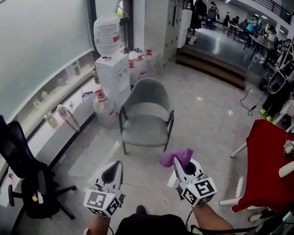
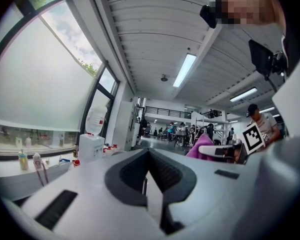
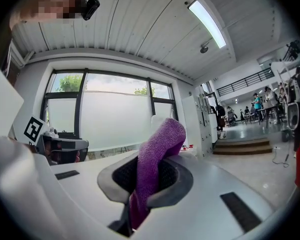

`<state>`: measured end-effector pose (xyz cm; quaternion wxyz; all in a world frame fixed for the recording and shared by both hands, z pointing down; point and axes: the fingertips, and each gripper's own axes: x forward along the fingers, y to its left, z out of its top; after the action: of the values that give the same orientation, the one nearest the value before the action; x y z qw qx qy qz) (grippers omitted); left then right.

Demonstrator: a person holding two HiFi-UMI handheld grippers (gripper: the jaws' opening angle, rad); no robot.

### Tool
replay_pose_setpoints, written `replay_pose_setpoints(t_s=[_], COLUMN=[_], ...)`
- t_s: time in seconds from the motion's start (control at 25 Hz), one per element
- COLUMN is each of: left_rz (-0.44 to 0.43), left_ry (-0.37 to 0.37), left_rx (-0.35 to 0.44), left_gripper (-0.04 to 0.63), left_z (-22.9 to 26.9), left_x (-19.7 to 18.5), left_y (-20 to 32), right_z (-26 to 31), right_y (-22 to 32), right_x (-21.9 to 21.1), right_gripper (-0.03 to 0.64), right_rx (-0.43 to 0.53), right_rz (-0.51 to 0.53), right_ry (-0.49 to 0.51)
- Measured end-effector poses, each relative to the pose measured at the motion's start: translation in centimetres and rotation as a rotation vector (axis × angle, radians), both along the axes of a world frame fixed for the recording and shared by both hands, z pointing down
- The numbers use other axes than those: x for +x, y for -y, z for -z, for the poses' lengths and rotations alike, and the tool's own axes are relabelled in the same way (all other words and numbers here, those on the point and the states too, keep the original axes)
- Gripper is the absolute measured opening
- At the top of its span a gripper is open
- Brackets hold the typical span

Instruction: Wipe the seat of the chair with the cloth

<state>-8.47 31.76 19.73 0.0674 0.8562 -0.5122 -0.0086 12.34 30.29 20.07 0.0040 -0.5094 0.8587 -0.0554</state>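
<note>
A grey armchair [image 1: 148, 116] stands on the floor ahead of me, its seat [image 1: 144, 135] bare. My right gripper [image 1: 182, 164] is shut on a purple cloth [image 1: 176, 156], held in the air short of the chair's front edge. In the right gripper view the purple cloth [image 3: 152, 164] sticks up from between the closed jaws. My left gripper [image 1: 115, 168] hovers to the left at the same height, shut with nothing in it. The left gripper view looks up at the ceiling and shows the cloth [image 2: 202, 146] at the right.
A water dispenser [image 1: 113, 67] with spare bottles [image 1: 102, 106] stands behind the chair's left side. A black office chair [image 1: 24, 173] is at the near left, a red-covered chair [image 1: 266, 165] at the right. Steps [image 1: 213, 65] lead to a far area with people.
</note>
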Motion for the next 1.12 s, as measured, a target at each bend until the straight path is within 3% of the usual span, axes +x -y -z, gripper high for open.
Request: replay_pose_setpoints(t_s=[0.52,1.12], left_rz=[-0.025,0.017], left_ry=[-0.02,0.004], left_rx=[-0.018,-0.021], left_gripper=[-0.003,-0.003], left_z=[-1.1,-0.6], left_x=[-0.2,4.4], left_y=[6.9,20.2], right_z=[-0.7,-0.4], right_y=[6.6,21.1], right_x=[-1.1,3.0], right_gripper=[0.034,0.034], right_rx=[-0.022,0.0], right_rz=[-0.003,0.055], right_ry=[0.005,0.036])
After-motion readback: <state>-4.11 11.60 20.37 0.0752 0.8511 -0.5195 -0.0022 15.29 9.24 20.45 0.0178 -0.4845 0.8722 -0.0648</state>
